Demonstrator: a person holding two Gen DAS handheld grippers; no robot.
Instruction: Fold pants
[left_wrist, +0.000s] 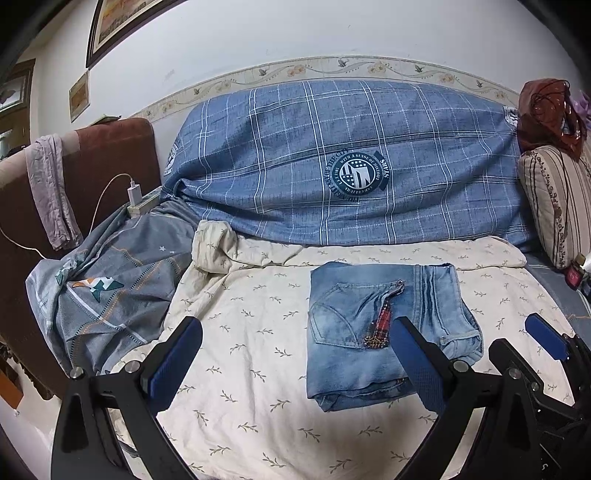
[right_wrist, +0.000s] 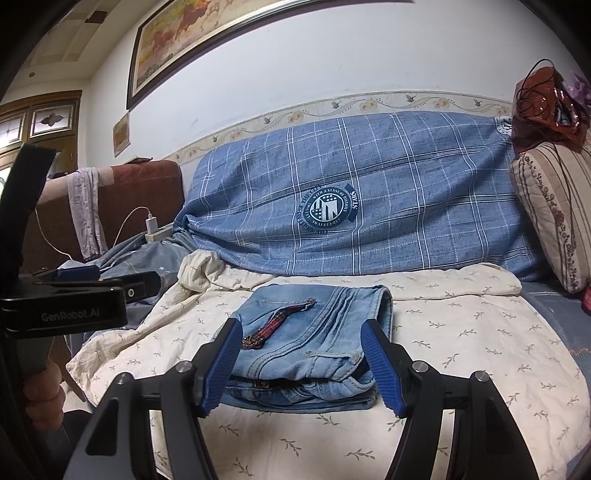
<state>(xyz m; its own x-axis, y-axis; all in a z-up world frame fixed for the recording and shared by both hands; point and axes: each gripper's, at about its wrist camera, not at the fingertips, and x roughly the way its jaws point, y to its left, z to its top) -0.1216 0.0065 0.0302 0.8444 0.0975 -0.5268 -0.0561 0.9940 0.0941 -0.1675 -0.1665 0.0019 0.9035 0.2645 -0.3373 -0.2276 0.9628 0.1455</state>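
The light blue jeans (left_wrist: 384, 332) lie folded in a compact rectangle on the cream leaf-print sheet (left_wrist: 251, 354), with a red plaid patch on top. My left gripper (left_wrist: 295, 354) is open and empty, held above the sheet just left of the jeans; its right finger overlaps their near edge. My right gripper (right_wrist: 301, 363) is open and empty, hovering at the near edge of the jeans (right_wrist: 314, 332), its fingers apart on either side of the folded stack. It also shows at the right edge of the left wrist view (left_wrist: 546, 336).
A blue checked quilt (left_wrist: 351, 162) lies along the wall behind. A grey patterned cover (left_wrist: 110, 295) sits at the left by a power strip with a charger (left_wrist: 135, 195). A striped cushion (left_wrist: 557, 206) stands at the right. The left gripper's body (right_wrist: 66, 302) is at left.
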